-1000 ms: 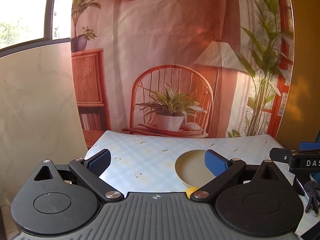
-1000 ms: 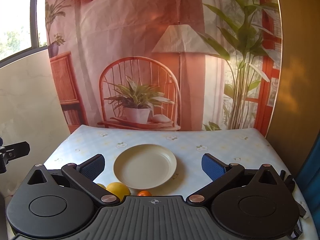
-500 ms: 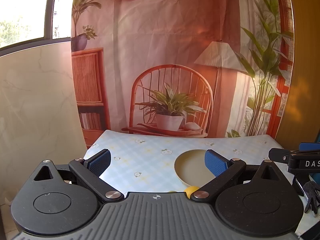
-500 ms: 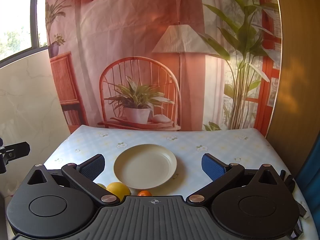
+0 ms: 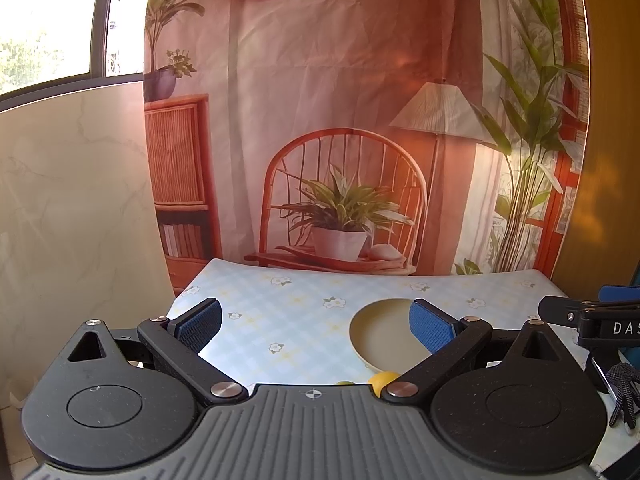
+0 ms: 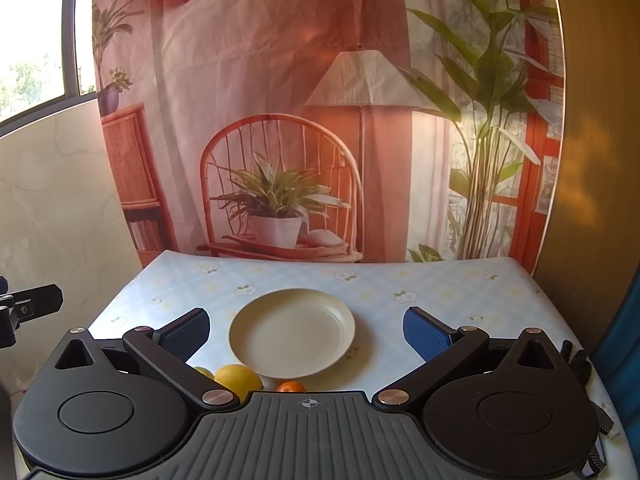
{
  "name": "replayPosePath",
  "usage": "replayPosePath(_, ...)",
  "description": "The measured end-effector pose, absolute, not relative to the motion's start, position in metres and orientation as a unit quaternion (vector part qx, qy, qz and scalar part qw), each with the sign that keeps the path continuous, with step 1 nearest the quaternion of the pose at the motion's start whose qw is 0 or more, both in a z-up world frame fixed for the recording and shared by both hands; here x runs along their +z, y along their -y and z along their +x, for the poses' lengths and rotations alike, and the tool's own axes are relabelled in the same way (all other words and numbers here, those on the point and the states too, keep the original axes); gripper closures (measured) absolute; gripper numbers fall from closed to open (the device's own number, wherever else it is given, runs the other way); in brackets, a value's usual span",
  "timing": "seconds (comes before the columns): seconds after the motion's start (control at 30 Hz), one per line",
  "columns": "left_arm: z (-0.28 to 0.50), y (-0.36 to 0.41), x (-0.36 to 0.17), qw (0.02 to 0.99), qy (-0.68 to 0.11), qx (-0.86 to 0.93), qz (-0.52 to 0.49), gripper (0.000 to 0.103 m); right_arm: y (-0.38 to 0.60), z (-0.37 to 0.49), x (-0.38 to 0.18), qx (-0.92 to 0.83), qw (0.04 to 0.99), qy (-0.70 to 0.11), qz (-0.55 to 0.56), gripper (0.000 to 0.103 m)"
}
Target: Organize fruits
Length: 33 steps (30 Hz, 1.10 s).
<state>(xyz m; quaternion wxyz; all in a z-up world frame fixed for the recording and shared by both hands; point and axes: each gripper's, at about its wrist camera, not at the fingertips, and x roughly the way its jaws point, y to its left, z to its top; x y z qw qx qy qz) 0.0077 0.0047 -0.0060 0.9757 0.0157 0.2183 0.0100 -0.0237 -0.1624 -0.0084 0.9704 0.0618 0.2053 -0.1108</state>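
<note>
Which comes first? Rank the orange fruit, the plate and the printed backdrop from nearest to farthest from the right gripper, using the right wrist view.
1. Orange fruit: at the body of the right gripper, just below centre.
2. Plate: on the table, between the open fingers.
3. Printed backdrop: hanging beyond the table's far edge.

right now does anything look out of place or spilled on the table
Nothing is spilled or damaged. The plate sits flat and bare, while the lemon and small orange lie on the tablecloth beside its near rim, not yet on it.
</note>
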Motion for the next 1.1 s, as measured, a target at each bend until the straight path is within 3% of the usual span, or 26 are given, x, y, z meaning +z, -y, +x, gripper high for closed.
replayPosePath(0.7, 0.016, -0.005, -0.013, 0.974, -0.225, 0.036, 0.009, 0.002, 0.159, -0.019, -0.015, -0.103, 0.972, -0.201, 0.061, 0.0)
replayPosePath(1.1, 0.042, -0.005, -0.055, 0.961, -0.254, 0.094, 0.048, 0.002, 0.175, -0.008, -0.074, -0.121, 0.977, -0.165, 0.056, 0.0)
